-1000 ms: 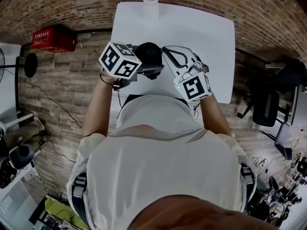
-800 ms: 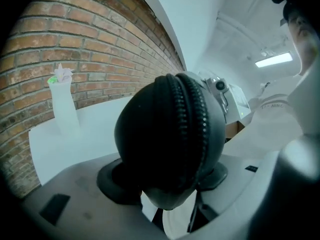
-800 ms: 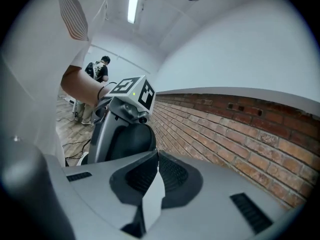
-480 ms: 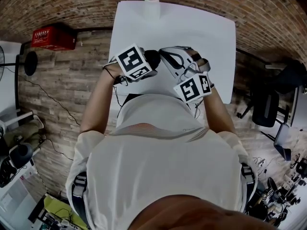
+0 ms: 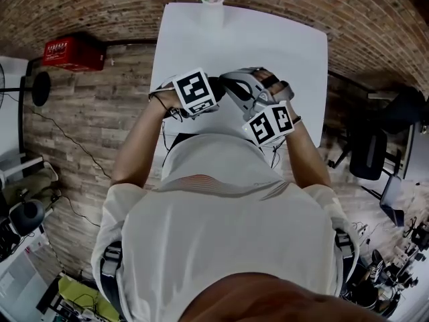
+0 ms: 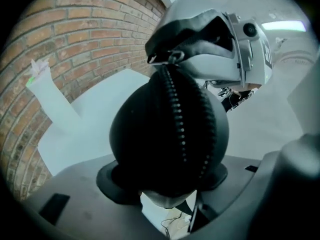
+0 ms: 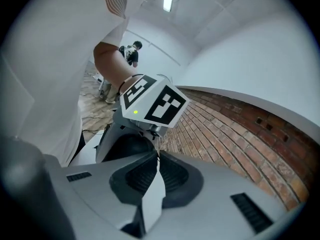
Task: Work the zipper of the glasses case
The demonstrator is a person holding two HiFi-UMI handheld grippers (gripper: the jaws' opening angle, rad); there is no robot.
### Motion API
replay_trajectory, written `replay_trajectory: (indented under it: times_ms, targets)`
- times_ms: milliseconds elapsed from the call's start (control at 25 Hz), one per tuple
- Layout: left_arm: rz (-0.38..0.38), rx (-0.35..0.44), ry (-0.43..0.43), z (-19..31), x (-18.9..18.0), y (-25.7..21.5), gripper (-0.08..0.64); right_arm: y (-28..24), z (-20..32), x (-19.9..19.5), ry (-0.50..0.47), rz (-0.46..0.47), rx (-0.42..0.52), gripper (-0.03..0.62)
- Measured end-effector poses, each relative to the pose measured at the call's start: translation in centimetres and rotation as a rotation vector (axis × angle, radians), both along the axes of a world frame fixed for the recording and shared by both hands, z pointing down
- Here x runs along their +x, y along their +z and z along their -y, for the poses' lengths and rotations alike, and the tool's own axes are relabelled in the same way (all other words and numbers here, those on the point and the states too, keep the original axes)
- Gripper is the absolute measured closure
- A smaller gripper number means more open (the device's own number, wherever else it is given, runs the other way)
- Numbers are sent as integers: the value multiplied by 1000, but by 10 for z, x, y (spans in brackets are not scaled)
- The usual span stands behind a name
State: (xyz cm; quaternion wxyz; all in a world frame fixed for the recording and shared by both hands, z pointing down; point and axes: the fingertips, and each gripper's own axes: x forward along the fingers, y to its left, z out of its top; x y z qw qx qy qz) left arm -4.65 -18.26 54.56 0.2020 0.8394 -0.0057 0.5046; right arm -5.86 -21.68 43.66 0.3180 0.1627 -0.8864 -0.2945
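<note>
White table (image 5: 281, 45) below; my left gripper (image 5: 213, 89) clamped the black glasses case (image 6: 150, 134), and at its 12 o'clock my right gripper (image 7: 157, 156) pinched the zipper pull (image 6: 173, 58).

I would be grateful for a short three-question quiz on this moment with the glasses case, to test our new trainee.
1. True or false: the glasses case lies untouched on the white table.
2. Fill in: the case is clamped between the jaws of the ____ gripper.
3. What does the right gripper pinch? A) the zipper pull B) the table's edge C) nothing

Key
1. False: both grippers are on it.
2. Left: the left gripper is shut on the case's near end.
3. A: its jaws are closed on the pull at the far end of the zipper.
</note>
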Motion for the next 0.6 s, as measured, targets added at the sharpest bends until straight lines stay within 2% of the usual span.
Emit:
replay_trajectory:
  times_ms: [80,200,440,600]
  targets:
    - [-48,65,-16,5,5,-4,293,-5,0,3,13,44,-23,525]
    - [-159,144,-93,19,13,-17,293,-16,7,11,80,127,-29,513]
    - [-486,333,-413,73,10,-74,293,-34,40,46,346,323,-100,518]
    - [-594,442,-621,102,-22,-104,293,-35,54,82,541,452,-198,532]
